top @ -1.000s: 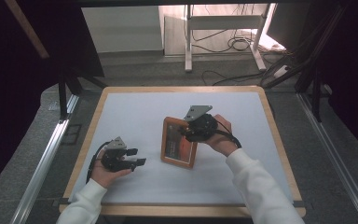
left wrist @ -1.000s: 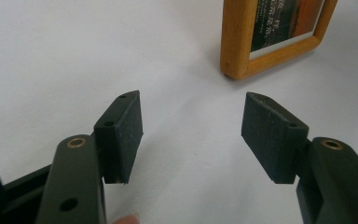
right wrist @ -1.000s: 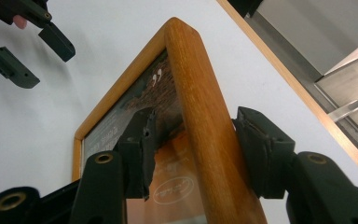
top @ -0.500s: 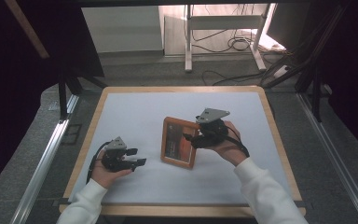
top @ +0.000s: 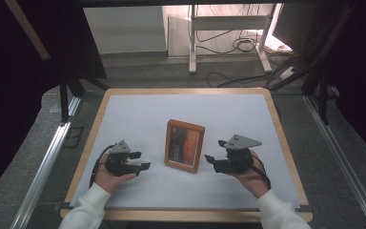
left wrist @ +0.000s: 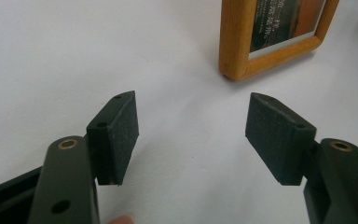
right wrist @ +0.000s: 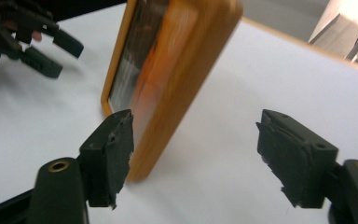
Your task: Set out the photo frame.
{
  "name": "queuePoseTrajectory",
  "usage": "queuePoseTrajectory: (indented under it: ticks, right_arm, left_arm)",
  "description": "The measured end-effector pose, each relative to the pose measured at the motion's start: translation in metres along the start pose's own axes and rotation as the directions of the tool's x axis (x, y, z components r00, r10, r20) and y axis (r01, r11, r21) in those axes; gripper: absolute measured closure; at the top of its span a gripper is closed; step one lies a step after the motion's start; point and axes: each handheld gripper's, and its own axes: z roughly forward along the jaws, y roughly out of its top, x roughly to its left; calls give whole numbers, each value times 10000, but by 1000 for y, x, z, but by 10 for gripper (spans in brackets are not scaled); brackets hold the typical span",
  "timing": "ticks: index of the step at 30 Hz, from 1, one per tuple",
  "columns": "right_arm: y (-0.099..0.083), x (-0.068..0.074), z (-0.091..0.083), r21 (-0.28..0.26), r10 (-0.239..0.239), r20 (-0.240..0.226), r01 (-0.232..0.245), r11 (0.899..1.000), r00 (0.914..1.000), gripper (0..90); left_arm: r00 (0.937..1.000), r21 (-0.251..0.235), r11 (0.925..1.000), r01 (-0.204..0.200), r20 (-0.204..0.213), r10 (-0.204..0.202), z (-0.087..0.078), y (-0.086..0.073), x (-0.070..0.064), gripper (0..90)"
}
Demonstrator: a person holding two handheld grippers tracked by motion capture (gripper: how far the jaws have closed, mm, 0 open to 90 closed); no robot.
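Note:
A wooden picture frame (top: pixel 185 145) stands on its lower edge in the middle of the white table, leaning back a little. My left gripper (top: pixel 142 160) rests low on the table to the frame's left, jaws open and empty. The left gripper view has the open gripper (left wrist: pixel 191 107) facing the frame's corner (left wrist: pixel 235 42) a short way off. To the frame's right my right gripper (top: pixel 214 150) is open and apart from it. In the right gripper view the frame's edge (right wrist: pixel 186 60) rises just beyond the open gripper (right wrist: pixel 196 116), close to the left pad (right wrist: pixel 116 149).
The table has a wooden rim (top: pixel 186 91) and a white mat (top: pixel 138 114). Metal rails (top: pixel 45 162) run along both sides. A stand and cables (top: pixel 228 43) lie on the floor behind. My left gripper (right wrist: pixel 37 42) is visible beyond the frame.
My right gripper has let go of the frame and drawn back to the right and toward me. The frame now stands by itself. The left gripper has barely moved.

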Motion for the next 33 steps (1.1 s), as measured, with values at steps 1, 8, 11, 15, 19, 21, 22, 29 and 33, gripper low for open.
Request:
queuePoseTrajectory:
  ticks: [1,8,11,15,19,21,22,29,33]
  right_arm:
    - [-5,0,0,39,66,-17,-66,10000,10000,288]
    - [-19,2,3,183,360,-207,-356,9992,9991,330]
    - [-20,5,4,156,369,-280,-365,9992,9989,428]
    - [-24,12,8,461,-32,-396,50,9989,9992,586]
    - [-28,20,14,805,-367,-622,416,9959,9974,746]
    - [-29,24,17,964,-500,-724,569,9937,9961,823]
    - [-30,25,18,1000,-534,-750,608,9931,9958,848]
    - [-38,41,33,1555,-857,-1283,1054,9822,9880,898]
    - [-41,53,45,1790,-1132,-1586,1413,9736,9808,898]
  left_arm:
    - [10000,7,10000,-12,-15,12,0,0,0,341]
    - [10000,-6,10000,-13,0,13,1,1,-2,338]
    - [10000,-31,10000,-13,-22,13,0,1,-1,337]
    - [10000,-18,10000,11,-2,-11,0,0,0,337]
    - [10000,-46,10000,-26,-14,26,-1,0,0,336]
    - [10000,-42,10000,-22,-14,22,-1,0,0,336]
    - [10000,-41,10000,-30,-12,30,-1,0,0,336]
    - [10000,-23,10000,-50,0,50,0,0,-2,335]
    - [10000,-1,10000,-61,1,61,1,0,-2,334]
